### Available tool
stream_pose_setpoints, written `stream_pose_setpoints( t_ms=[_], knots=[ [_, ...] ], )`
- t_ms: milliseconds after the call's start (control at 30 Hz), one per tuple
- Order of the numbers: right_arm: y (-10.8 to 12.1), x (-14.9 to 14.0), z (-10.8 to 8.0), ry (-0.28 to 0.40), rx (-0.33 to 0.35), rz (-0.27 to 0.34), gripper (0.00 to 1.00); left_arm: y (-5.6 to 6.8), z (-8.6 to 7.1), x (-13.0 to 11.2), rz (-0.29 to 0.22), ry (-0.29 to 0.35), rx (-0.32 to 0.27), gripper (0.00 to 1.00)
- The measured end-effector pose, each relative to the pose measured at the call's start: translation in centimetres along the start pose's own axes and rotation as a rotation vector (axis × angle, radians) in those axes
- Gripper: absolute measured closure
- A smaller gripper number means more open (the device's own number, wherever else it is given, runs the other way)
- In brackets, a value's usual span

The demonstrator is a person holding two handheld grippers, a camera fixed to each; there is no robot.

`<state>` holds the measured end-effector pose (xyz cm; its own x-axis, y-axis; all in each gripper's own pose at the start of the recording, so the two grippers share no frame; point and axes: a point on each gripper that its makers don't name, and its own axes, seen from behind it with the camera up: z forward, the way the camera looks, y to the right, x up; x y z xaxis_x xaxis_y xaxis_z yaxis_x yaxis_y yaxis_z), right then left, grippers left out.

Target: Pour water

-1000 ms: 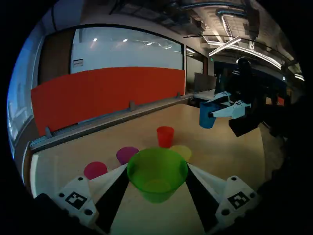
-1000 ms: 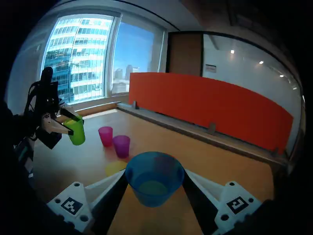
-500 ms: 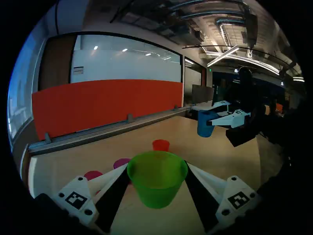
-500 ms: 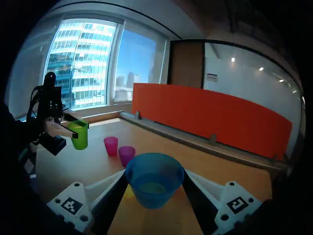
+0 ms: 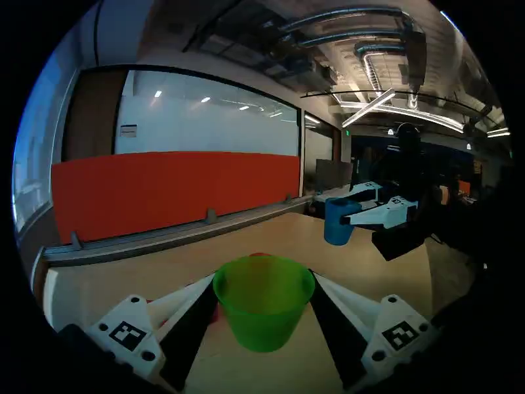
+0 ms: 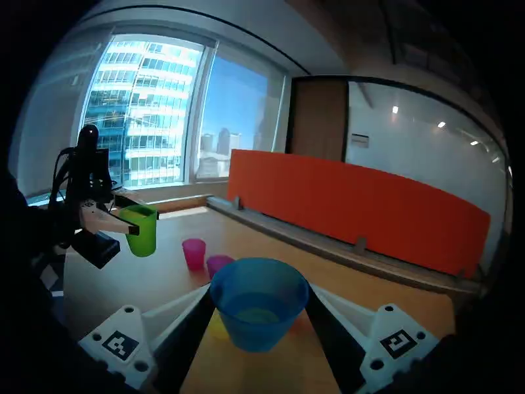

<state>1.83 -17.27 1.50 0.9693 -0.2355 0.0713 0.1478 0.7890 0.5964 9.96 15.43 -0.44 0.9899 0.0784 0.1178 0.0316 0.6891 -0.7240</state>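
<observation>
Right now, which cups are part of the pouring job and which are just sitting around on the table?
In use: green cup, held in the left hand-held gripper; blue cup, held in the right hand-held gripper.
Lying about: pink cup and purple cup, standing on the table.

orange partition [image 5: 177,190] at far edge of wooden table [image 5: 275,231] | tall window [image 6: 141,111] | ceiling pipes [image 5: 341,14]
</observation>
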Motion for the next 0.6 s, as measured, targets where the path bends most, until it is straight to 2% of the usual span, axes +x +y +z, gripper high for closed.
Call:
stream_pose_setpoints(
  t_ms=[300, 600],
  knots=[
    [-0.6, 1.2, -0.2, 0.048, 0.006, 0.011, 0.08, 1.3, 0.4, 2.0, -0.003, 0.064, -0.024, 0.11],
    [-0.8, 2.5, -0.3, 0.088, 0.012, 0.009, 0.08, 2.4, 0.7, 2.6, 0.024, 0.078, -0.042, 0.10]
  ],
)
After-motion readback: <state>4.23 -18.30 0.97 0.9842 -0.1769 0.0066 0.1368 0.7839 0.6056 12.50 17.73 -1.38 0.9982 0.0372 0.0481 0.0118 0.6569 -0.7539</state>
